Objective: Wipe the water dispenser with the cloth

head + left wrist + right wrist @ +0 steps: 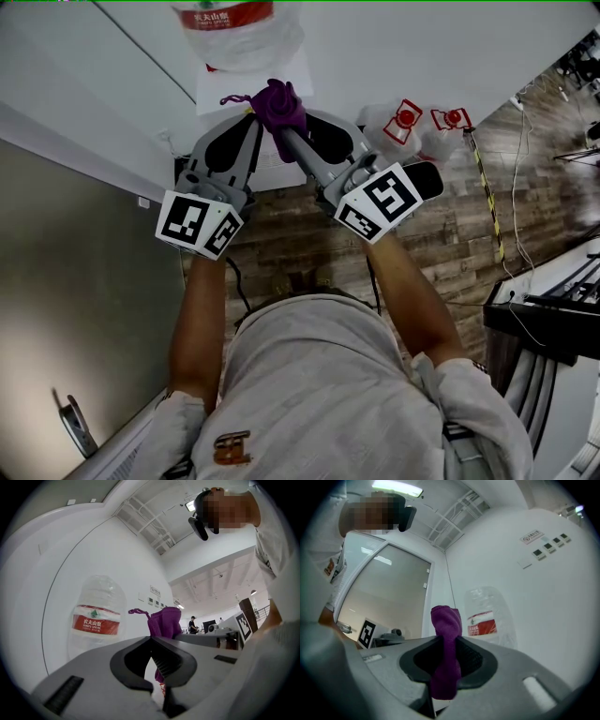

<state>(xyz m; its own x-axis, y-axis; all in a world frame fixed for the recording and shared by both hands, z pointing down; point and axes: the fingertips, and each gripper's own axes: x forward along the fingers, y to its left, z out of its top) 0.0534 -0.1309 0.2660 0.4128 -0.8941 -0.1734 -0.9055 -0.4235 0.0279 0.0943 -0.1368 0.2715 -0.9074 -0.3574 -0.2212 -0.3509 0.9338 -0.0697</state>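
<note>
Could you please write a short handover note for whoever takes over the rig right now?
Right claw: shut on the purple cloth, which sticks out past its tips.
Left claw: shut, with its tips right beside the cloth. I cannot tell whether it nips an edge.
The water dispenser, with its water bottle on top, stands just ahead of both claws.
Done: the cloth is in hand and held up at the dispenser.
Left: the wiping itself. No contact between the cloth and the dispenser shows.
</note>
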